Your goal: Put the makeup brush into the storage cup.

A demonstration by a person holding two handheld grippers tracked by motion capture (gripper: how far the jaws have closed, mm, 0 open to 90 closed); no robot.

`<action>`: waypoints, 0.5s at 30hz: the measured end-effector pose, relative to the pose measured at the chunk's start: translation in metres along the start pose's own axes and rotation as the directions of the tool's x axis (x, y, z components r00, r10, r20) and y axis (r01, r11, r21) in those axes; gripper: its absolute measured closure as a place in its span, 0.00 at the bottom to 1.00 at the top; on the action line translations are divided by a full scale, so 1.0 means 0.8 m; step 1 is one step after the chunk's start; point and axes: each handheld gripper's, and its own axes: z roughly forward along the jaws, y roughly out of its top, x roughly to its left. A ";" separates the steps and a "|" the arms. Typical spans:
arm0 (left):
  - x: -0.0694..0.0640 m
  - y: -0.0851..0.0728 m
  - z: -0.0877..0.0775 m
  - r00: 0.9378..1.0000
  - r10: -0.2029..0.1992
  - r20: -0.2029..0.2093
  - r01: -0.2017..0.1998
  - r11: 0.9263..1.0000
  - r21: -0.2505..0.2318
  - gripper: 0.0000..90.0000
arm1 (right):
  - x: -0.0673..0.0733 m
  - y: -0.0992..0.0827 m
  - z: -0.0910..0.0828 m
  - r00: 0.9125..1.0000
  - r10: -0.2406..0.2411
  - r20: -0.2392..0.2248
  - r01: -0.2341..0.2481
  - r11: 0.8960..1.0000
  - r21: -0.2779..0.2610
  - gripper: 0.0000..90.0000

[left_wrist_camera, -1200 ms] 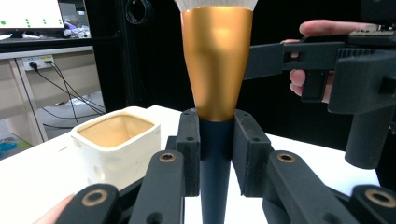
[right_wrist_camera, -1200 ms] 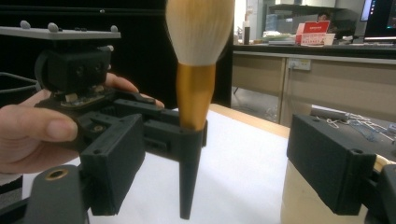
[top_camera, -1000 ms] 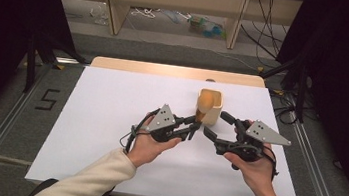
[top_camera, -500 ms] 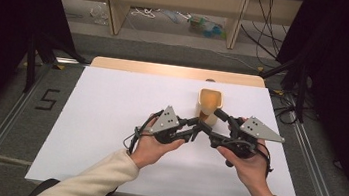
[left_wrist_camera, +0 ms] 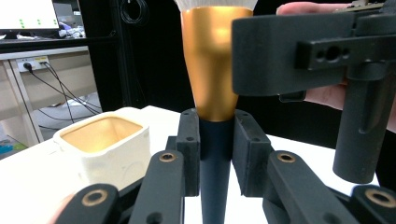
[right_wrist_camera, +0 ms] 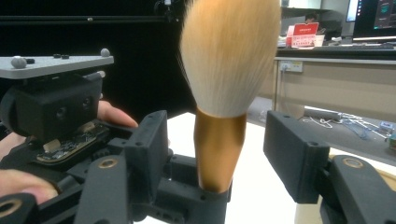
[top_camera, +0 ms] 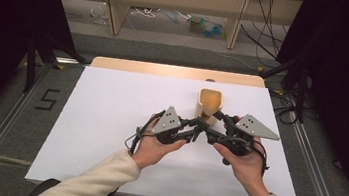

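Observation:
A makeup brush stands upright with pale bristles (right_wrist_camera: 231, 51), a gold ferrule (left_wrist_camera: 210, 60) and a dark handle (left_wrist_camera: 215, 186). My left gripper (left_wrist_camera: 215, 140) is shut on the handle just below the ferrule. My right gripper (right_wrist_camera: 224, 149) has a pad on either side of the ferrule, with a gap on both sides; its jaws have just been closing. In the high view the left gripper (top_camera: 200, 126) and right gripper (top_camera: 216, 119) meet tip to tip just in front of a cream cup (top_camera: 209, 102) with an orange inside.
The cup (left_wrist_camera: 105, 144) sits on the white sheet (top_camera: 109, 120) covering the table, close behind the grippers. A wooden strip (top_camera: 166, 70) runs along the far edge. Beyond it are shelf legs, cables and dark curtains on both sides.
My right gripper has moved left until its jaws straddle the brush, and they have narrowed. The left gripper has kept still with the brush in it.

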 end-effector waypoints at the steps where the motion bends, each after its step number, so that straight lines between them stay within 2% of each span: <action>1: 0.000 0.000 0.000 1.000 -0.001 -0.001 0.001 1.000 -0.002 0.83 | 0.000 0.000 0.001 1.000 0.001 -0.001 -0.001 1.000 -0.005 0.48; 4: -0.001 0.000 0.001 1.000 0.001 0.000 -0.001 1.000 -0.003 0.83 | 0.001 0.001 0.001 1.000 0.006 -0.002 -0.006 1.000 0.004 0.51; 10: -0.002 0.000 0.001 1.000 0.007 -0.004 -0.007 1.000 -0.003 0.83 | 0.001 0.002 0.004 1.000 0.002 0.005 -0.002 1.000 -0.017 0.56; 15: -0.002 0.000 0.002 1.000 0.007 -0.005 -0.007 1.000 -0.003 0.83 | 0.001 0.001 0.005 1.000 0.003 0.009 -0.002 1.000 -0.012 0.59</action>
